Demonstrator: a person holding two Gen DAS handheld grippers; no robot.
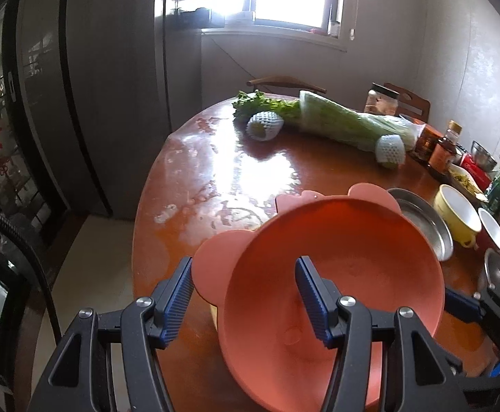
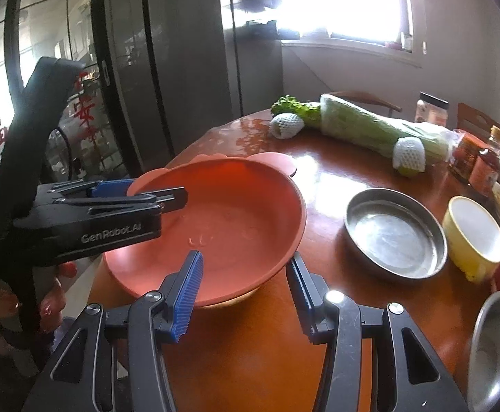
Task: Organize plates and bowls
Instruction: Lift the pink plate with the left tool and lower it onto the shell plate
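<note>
A: Start at the claws. What is each one doing?

B: The left claw (image 1: 246, 302) straddles the near rim of the salmon-pink plastic bowl with bear-ear tabs (image 1: 335, 267), one ribbed blue pad inside the basin, one outside near an ear tab. The right claw (image 2: 246, 292) brackets the opposite rim the same way. I can't tell whether the pads actually press the wall or only stand around it.

A: And where is the bowl?

B: Between the two claws, tilted, above the near edge of the glossy reddish-brown round surface (image 2: 335, 178). Whether its underside touches I can't say.

A: How should it handle?

B: I judge it light and slightly flexible, not fragile. The smooth, thin rim could slip or flex, so two opposite rim grips suit it; the flat ear tabs also offer a broader hold.

A: What lies beyond?

B: A shallow round stainless steel dish (image 2: 396, 233) sits to the right, then a yellow ceramic cup with a white inside (image 2: 473, 237). Farther back lies a wrapped napa cabbage (image 2: 380, 130).
</note>
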